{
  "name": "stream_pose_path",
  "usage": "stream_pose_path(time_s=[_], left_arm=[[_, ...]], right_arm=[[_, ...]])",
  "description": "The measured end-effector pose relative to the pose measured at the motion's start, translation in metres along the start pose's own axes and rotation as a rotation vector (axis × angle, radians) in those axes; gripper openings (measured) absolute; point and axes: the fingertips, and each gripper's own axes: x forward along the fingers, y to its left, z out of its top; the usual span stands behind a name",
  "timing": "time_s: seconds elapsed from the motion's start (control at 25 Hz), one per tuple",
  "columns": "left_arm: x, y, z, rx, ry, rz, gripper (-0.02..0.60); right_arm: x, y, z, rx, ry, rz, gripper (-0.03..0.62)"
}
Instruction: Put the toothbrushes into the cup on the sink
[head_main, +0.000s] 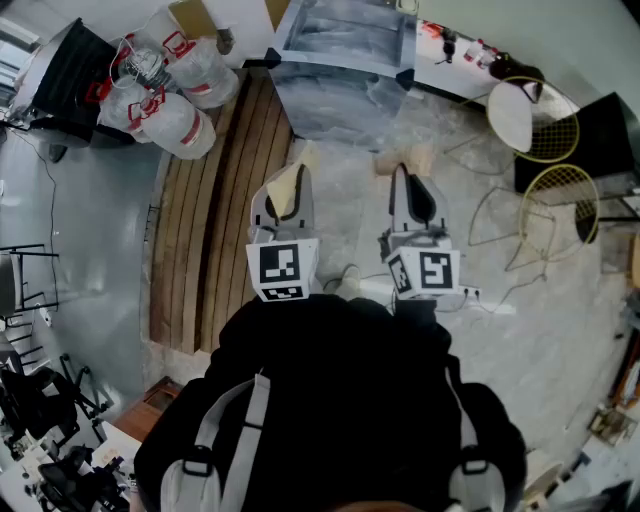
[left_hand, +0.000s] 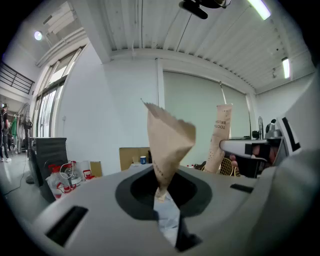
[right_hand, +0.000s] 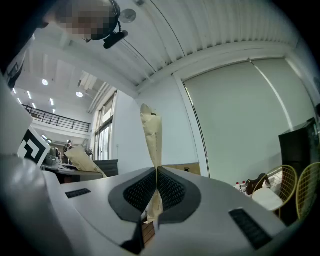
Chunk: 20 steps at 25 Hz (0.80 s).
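Each gripper holds a toothbrush wrapped in brown paper, and both point up and forward over the floor. In the head view my left gripper (head_main: 290, 185) pinches a tan packet (head_main: 286, 190), with my right gripper (head_main: 404, 180) beside it. The left gripper view shows its jaws (left_hand: 162, 192) shut on the foot of a creased paper packet (left_hand: 167, 145). The other packet (left_hand: 220, 140) stands upright to the right. My right gripper (right_hand: 156, 175) is shut on a thin packet (right_hand: 151, 145), seen edge-on. No cup or sink basin can be made out.
A grey metal counter (head_main: 345, 60) stands ahead. Wooden planks (head_main: 215, 200) lie on the floor to the left, with clear bags of red-capped items (head_main: 165, 85) behind them. Two yellow wire chairs (head_main: 545, 120) and loose cables are on the right. A dark case (head_main: 65, 65) sits far left.
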Motion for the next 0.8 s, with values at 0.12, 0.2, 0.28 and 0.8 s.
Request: stream_pose_path(time_s=[0.12, 0.2, 0.28, 0.8], left_arm=[[0.002, -0.003, 0.000, -0.001, -0.001, 0.005, 0.032], [0.003, -0.005, 0.002, -0.001, -0.002, 0.008, 0.032], [0.005, -0.007, 0.003, 0.002, -0.003, 0.012, 0.032], [0.025, -0.034, 0.005, 0.000, 0.018, 0.061, 0.032]], right_arm=[[0.000, -0.005, -0.002, 0.022, -0.003, 0.005, 0.005], [0.000, -0.009, -0.001, 0.039, -0.005, 0.006, 0.005], [0.001, -0.012, 0.001, 0.037, -0.004, 0.007, 0.005], [0.006, -0.055, 0.011, 0.029, -0.033, 0.044, 0.005]])
